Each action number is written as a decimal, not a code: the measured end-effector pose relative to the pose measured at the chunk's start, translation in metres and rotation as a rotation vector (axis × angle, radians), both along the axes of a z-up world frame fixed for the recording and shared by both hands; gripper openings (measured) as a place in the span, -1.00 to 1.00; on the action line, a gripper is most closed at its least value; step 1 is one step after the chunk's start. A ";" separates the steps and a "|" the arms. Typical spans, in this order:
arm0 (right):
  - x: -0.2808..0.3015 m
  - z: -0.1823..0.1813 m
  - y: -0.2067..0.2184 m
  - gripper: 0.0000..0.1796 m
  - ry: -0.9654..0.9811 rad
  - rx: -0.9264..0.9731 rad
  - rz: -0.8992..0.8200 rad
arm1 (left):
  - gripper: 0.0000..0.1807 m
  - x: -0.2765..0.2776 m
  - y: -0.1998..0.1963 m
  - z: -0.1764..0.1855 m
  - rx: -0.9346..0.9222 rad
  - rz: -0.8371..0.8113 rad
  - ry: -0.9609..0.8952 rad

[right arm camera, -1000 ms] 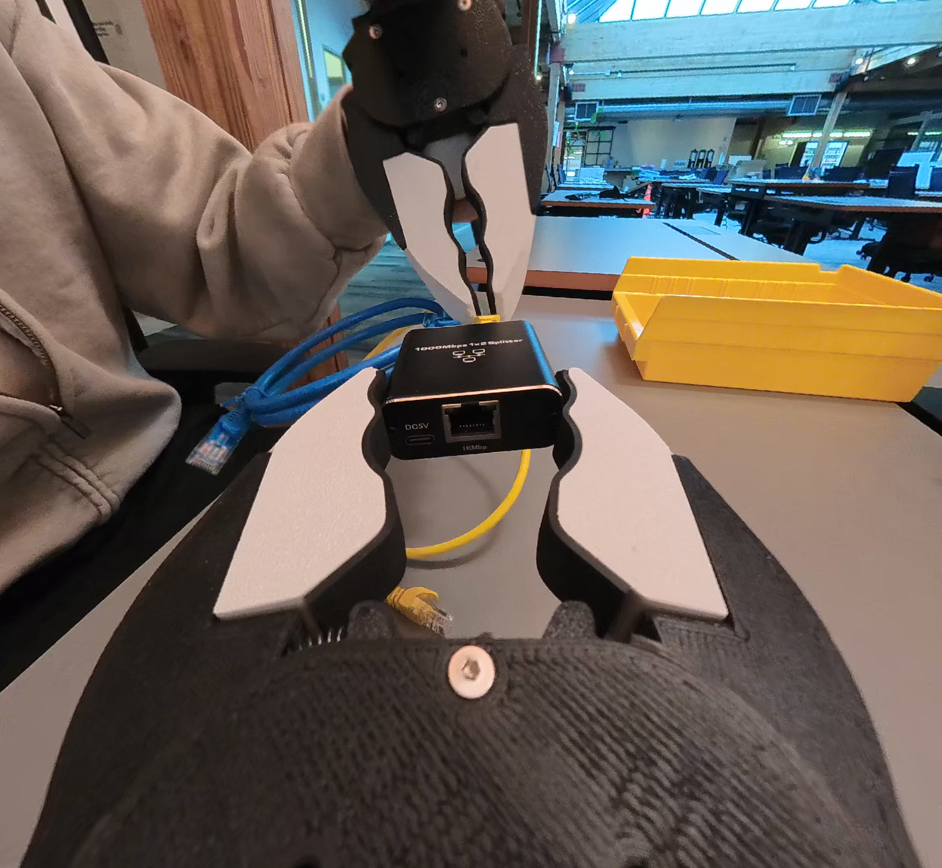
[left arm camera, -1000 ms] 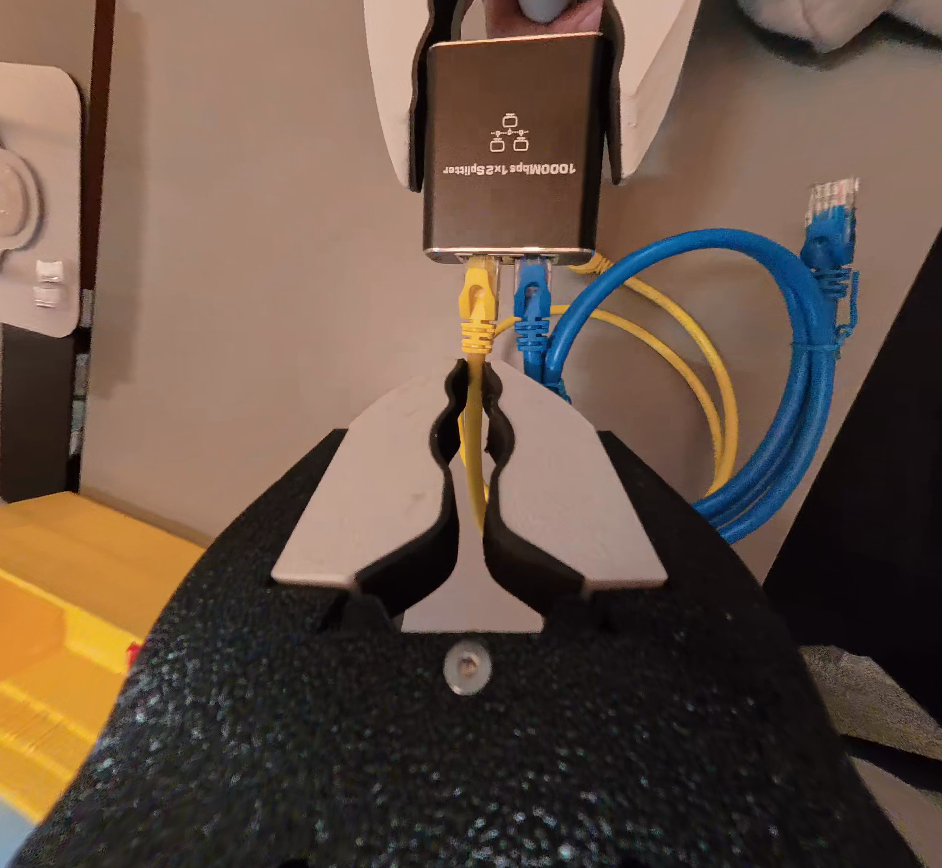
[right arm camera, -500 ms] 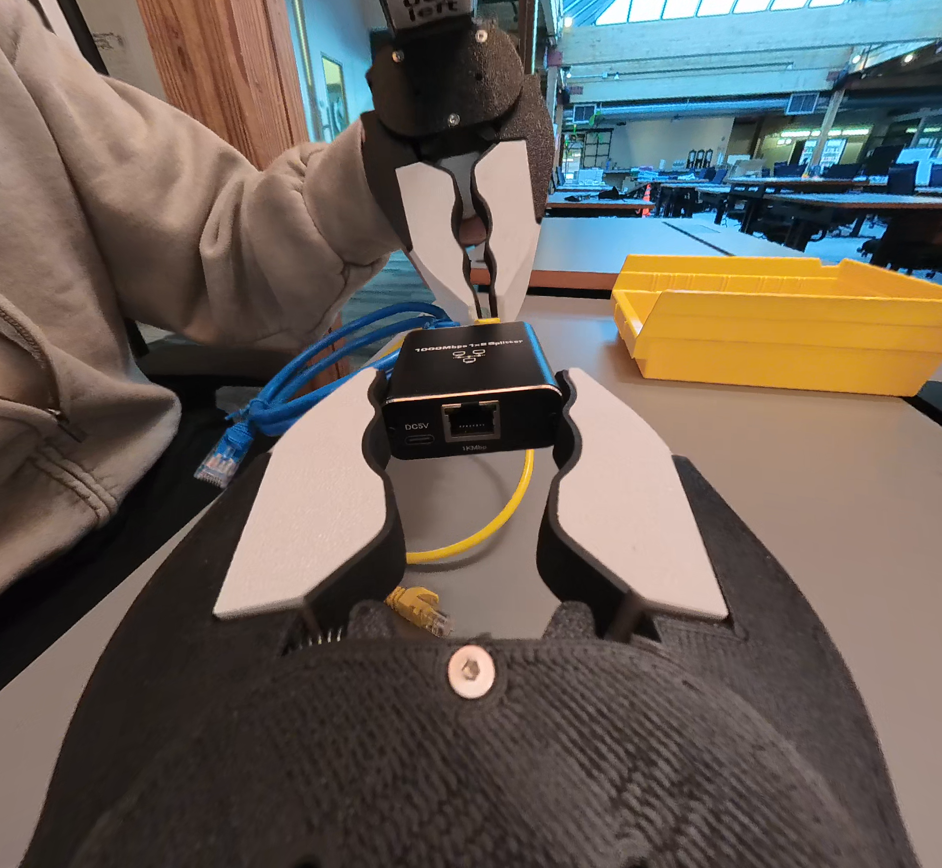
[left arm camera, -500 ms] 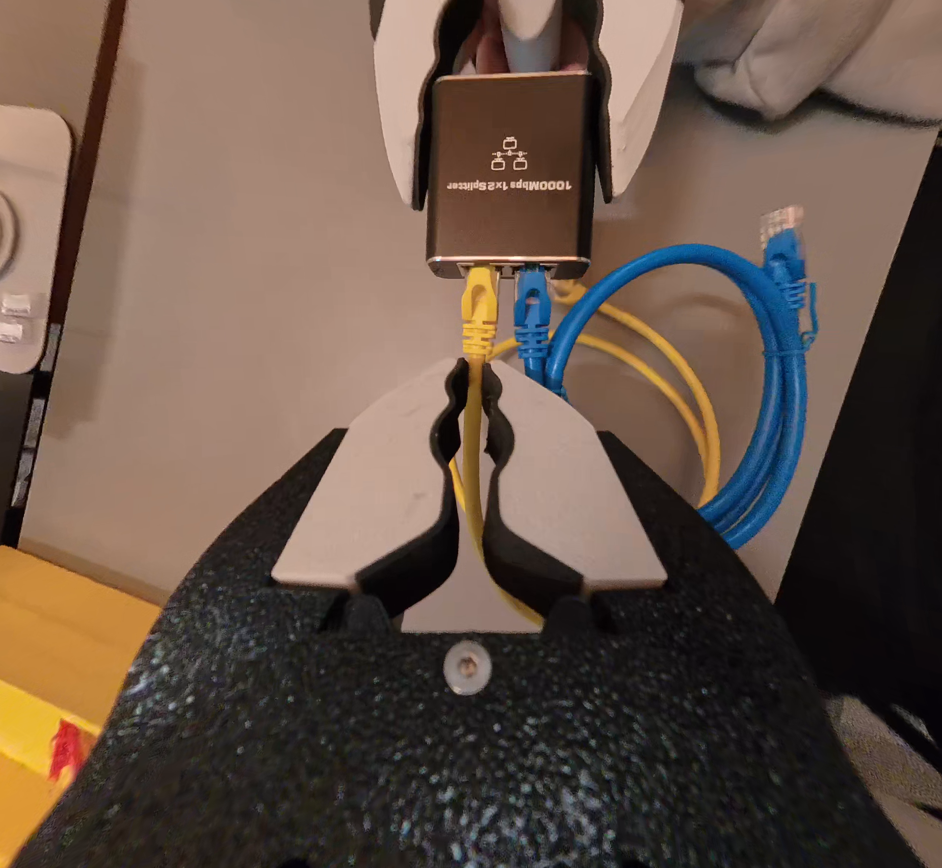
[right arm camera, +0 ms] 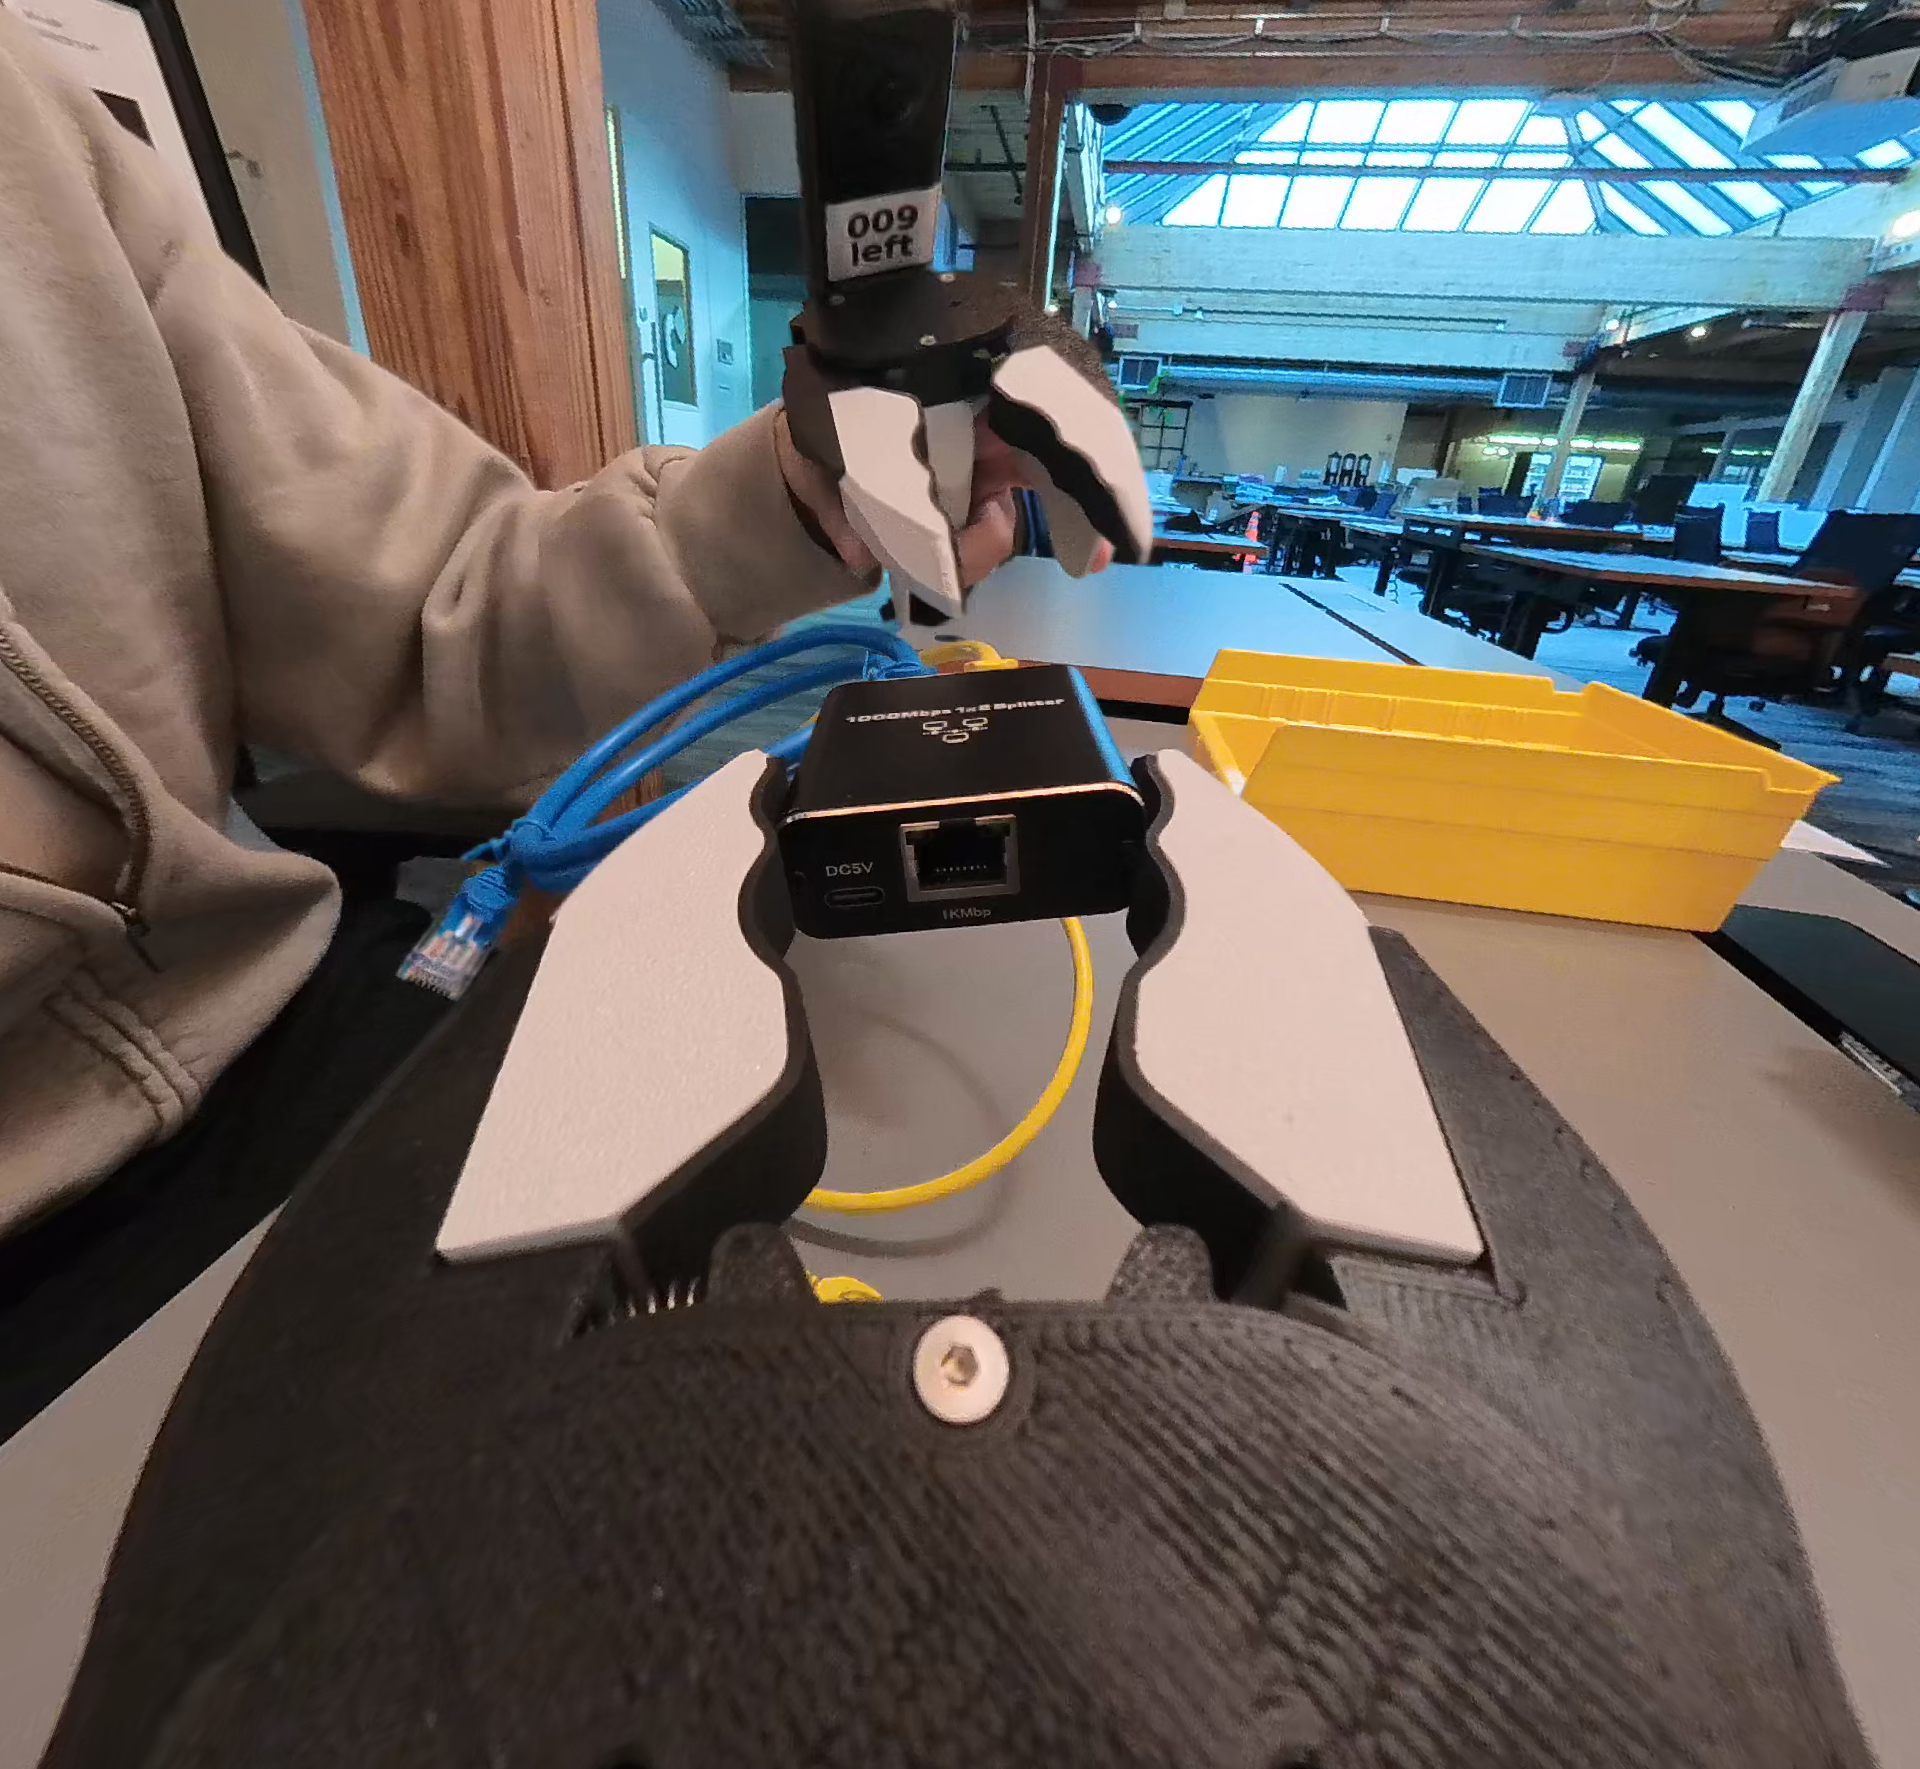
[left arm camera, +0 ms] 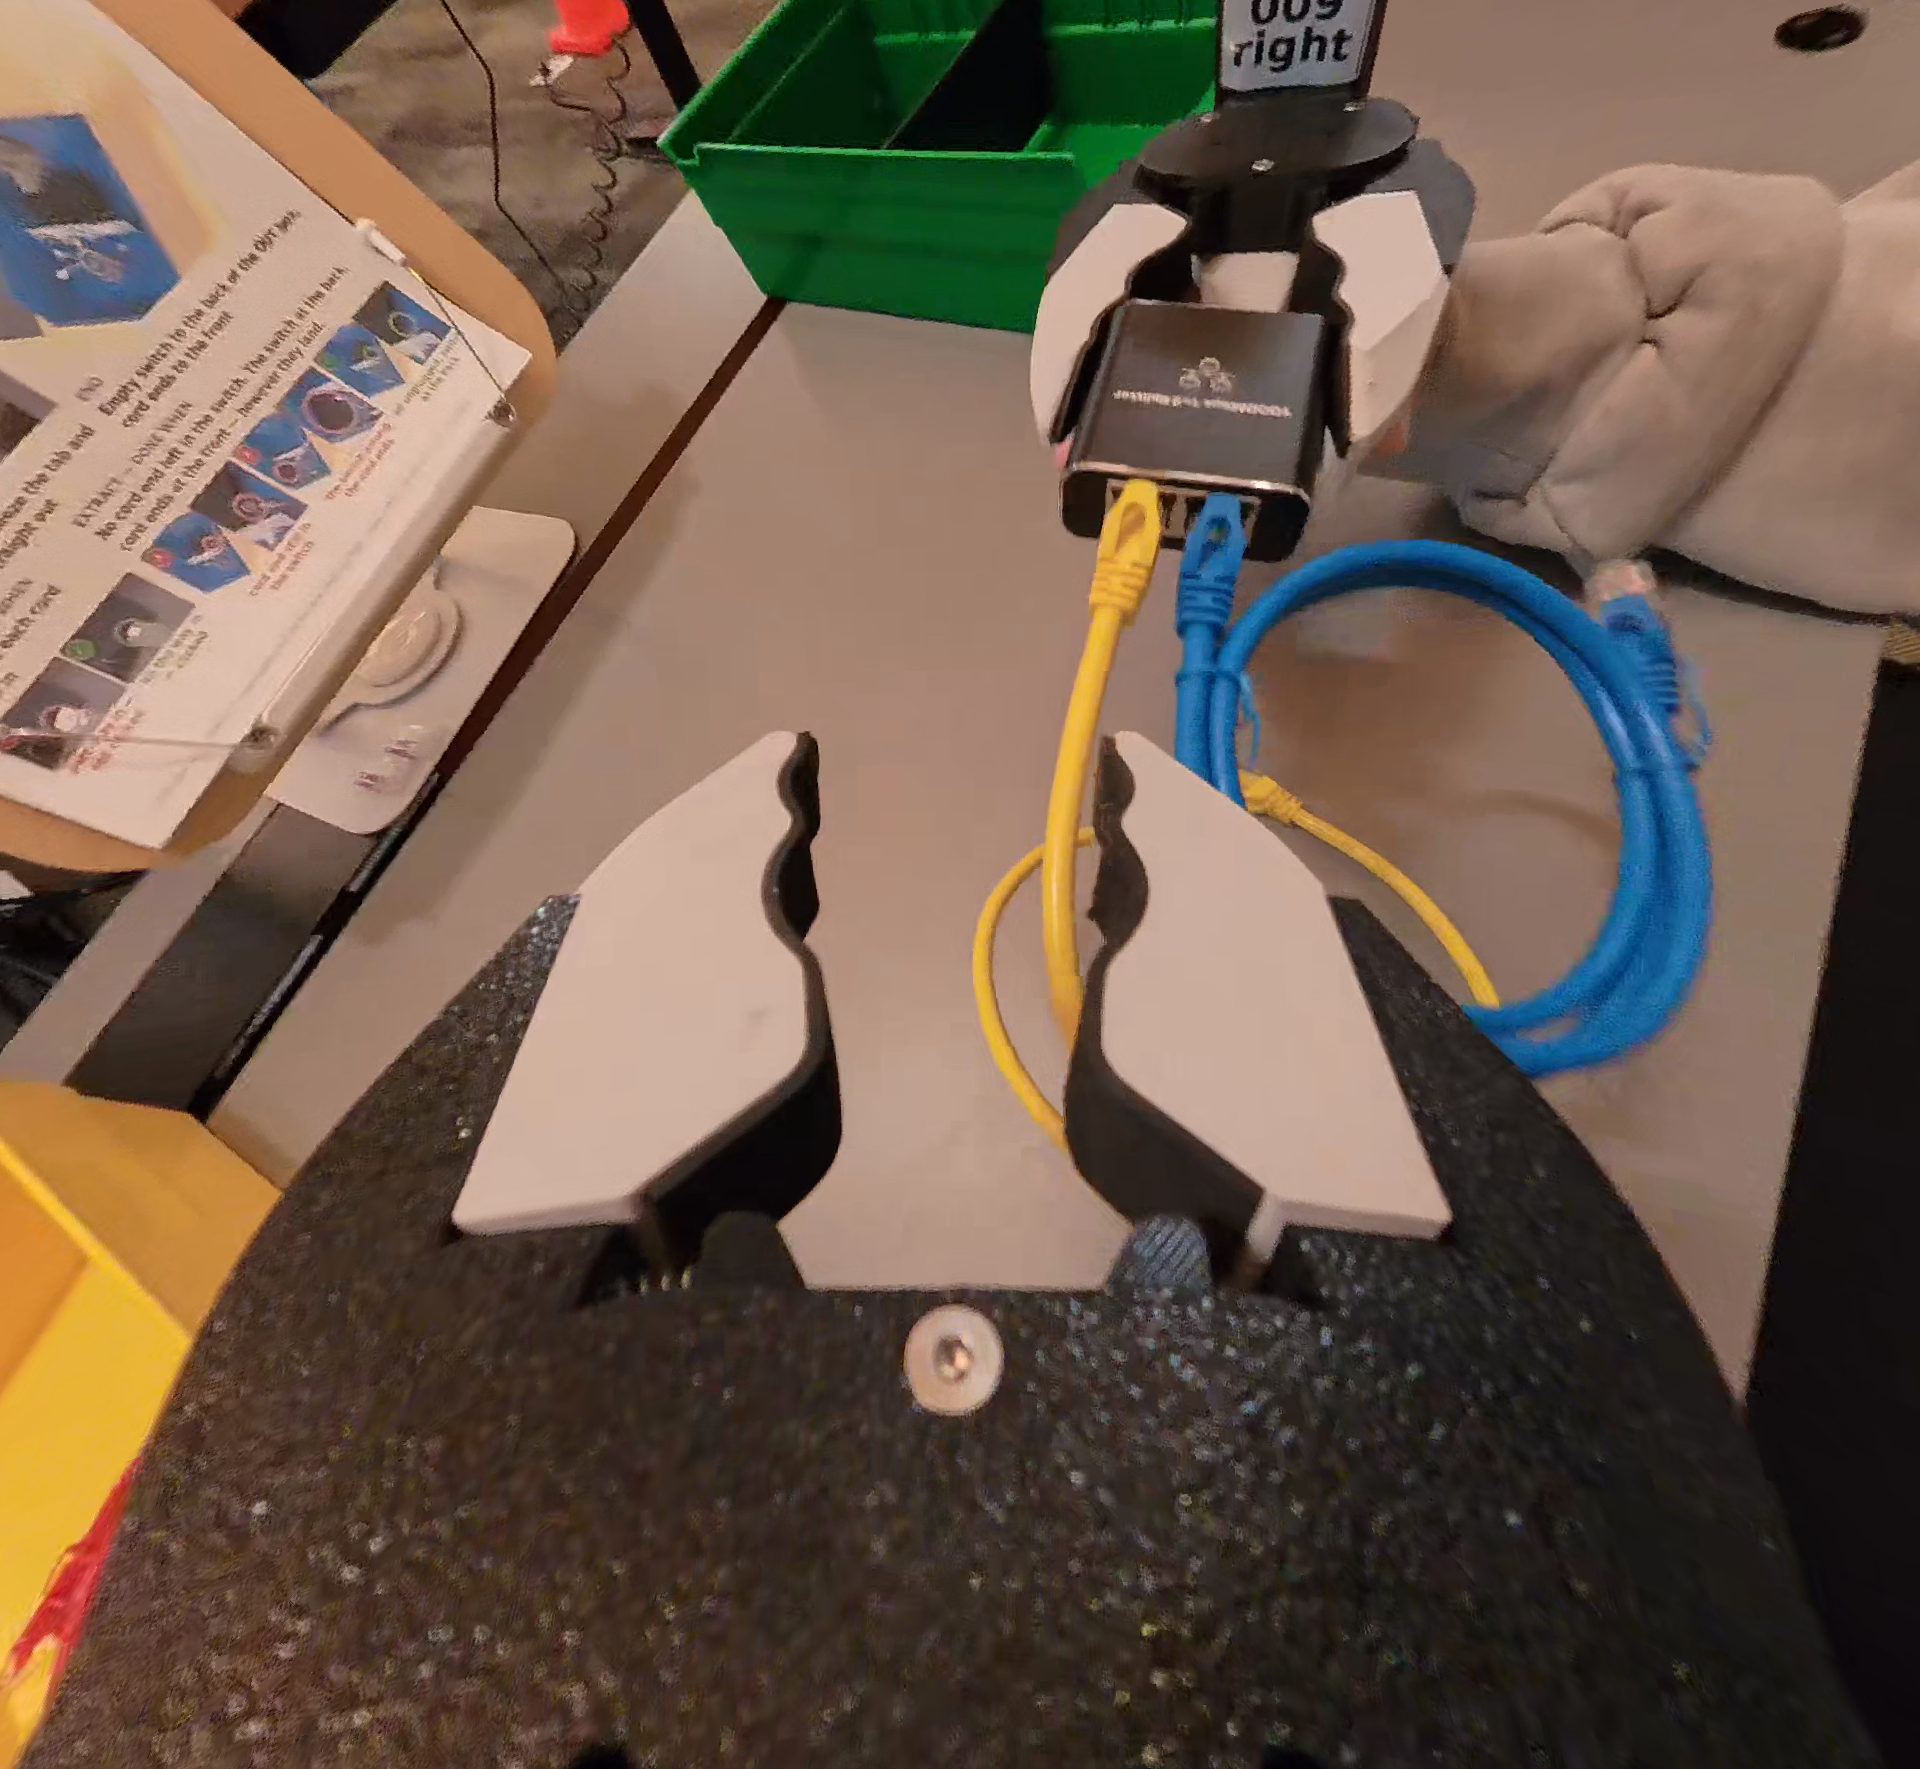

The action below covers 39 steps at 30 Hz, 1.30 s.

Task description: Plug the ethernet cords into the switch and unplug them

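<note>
While right fingers point(right arm camera: 961, 888) clamp the switch point(right arm camera: 956, 800), left fingers point(left arm camera: 956, 846) apart, yellow cord point(left arm camera: 1075, 846) between.

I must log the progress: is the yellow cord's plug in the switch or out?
In: the yellow plug sits inside a port of the switch.

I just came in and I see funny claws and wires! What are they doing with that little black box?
A person holds a claw-like gripper in each hand. The right gripper is clamped on the little black switch. A yellow cord and a blue cord are both plugged into the switch. The left gripper is open and raised above the table, holding nothing. The blue cord's other end hangs loose.
</note>
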State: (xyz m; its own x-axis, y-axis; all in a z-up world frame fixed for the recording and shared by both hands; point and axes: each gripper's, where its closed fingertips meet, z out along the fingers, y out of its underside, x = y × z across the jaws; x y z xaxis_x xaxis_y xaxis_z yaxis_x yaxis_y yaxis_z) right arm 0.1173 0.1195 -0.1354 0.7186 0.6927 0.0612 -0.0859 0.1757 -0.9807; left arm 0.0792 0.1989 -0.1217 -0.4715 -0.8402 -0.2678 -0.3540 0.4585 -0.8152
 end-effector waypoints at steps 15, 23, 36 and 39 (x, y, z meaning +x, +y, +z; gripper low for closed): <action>0.012 -0.018 0.030 -0.29 -0.130 -0.109 -0.250 | -0.39 -0.007 -0.021 -0.028 0.011 0.333 0.091; 0.013 0.000 0.038 -0.28 -0.173 -0.015 -0.423 | -0.45 0.006 -0.025 -0.023 -0.779 0.409 0.078; -0.010 0.007 0.042 -0.29 -0.201 0.105 -0.456 | -0.36 0.031 -0.018 -0.005 -1.600 0.392 0.033; -0.012 0.008 0.044 -0.28 -0.217 0.119 -0.469 | -0.75 0.036 -0.002 -0.007 -1.705 0.435 -0.056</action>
